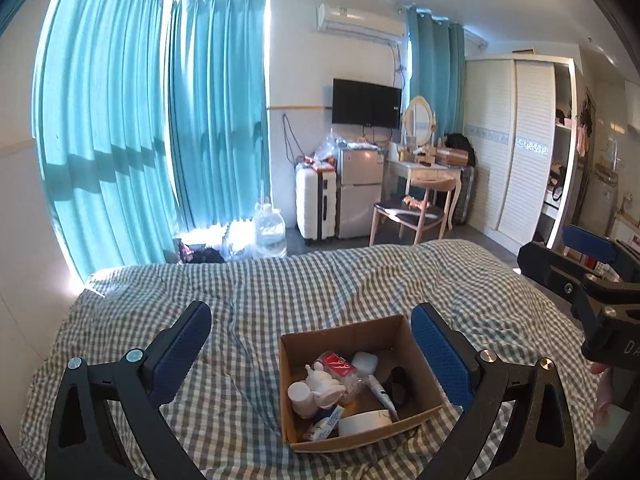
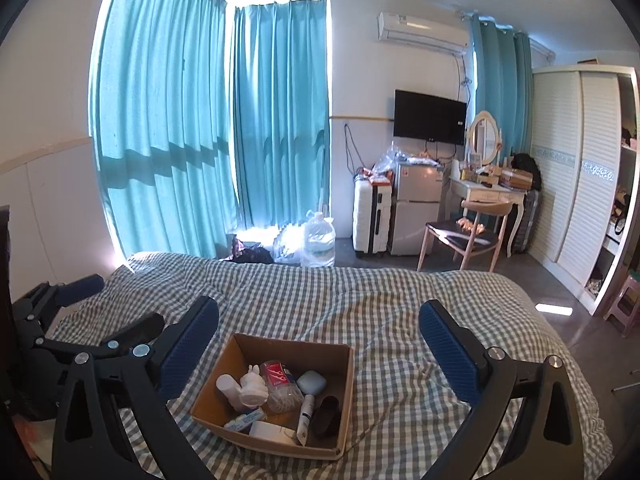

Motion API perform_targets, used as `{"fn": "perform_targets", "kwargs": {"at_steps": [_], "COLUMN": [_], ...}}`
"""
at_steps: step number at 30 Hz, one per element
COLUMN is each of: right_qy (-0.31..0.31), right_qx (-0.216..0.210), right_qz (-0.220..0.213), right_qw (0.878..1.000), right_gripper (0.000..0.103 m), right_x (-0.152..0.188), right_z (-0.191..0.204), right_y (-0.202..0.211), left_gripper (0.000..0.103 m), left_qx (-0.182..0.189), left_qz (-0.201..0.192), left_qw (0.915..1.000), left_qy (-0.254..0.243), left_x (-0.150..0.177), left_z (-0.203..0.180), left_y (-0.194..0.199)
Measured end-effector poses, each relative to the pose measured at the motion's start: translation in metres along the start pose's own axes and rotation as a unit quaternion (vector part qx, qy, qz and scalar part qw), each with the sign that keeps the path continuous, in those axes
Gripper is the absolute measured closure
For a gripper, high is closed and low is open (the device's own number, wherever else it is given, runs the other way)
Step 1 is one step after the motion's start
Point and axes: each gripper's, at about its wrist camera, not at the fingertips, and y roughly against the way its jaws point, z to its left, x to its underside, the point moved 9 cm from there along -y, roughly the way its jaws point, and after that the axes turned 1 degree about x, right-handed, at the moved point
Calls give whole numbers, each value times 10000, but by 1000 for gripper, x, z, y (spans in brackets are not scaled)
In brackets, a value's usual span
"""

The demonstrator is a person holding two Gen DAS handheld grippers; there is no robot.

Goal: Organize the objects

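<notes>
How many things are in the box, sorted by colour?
In the cardboard box on the bed:
White: 5 (bottle, figurine, tube, tape roll, small carton)
Pale blue: 1 (case)
Red and clear: 1 (swab packet)
Black: 1 (dark item)
Total: 8

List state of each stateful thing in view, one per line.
Left gripper: open, empty, above the box.
Right gripper: open, empty.
Brown cardboard box: open-topped, on the checked bed, holding small items.
White sliding wardrobe: partly open at right.
Black wall TV: screen dark.
Teal curtains: drawn shut.
</notes>
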Motion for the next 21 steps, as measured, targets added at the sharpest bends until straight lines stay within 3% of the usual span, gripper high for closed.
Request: {"fn": "perform_targets", "kwargs": {"at_steps": [8,13,17,21], "right_qy": [-91,-181,-125,25], "right_qx": [83,127,132,91], "right_qz": [-293,-631,-733,-745], "right_qw": [9995,9978,9971,9972], "right_gripper": [2,1,1,1], "right_x": [23,41,55,67], "right_z": [-3,-5,-5,1], "right_y": [64,103,118,116], "left_gripper": [0,0,0,0], "left_qx": [-35,-79,-198,-51], "left_qz": [-361,-653,-837,-785], "left_qw": [9992,9978,9963,9969], "left_qy": [-178,-34,-20,89], "left_x": [10,23,36,56], "left_z": [-14,-12,-12,-15], "left_y": [64,99,111,113]}}
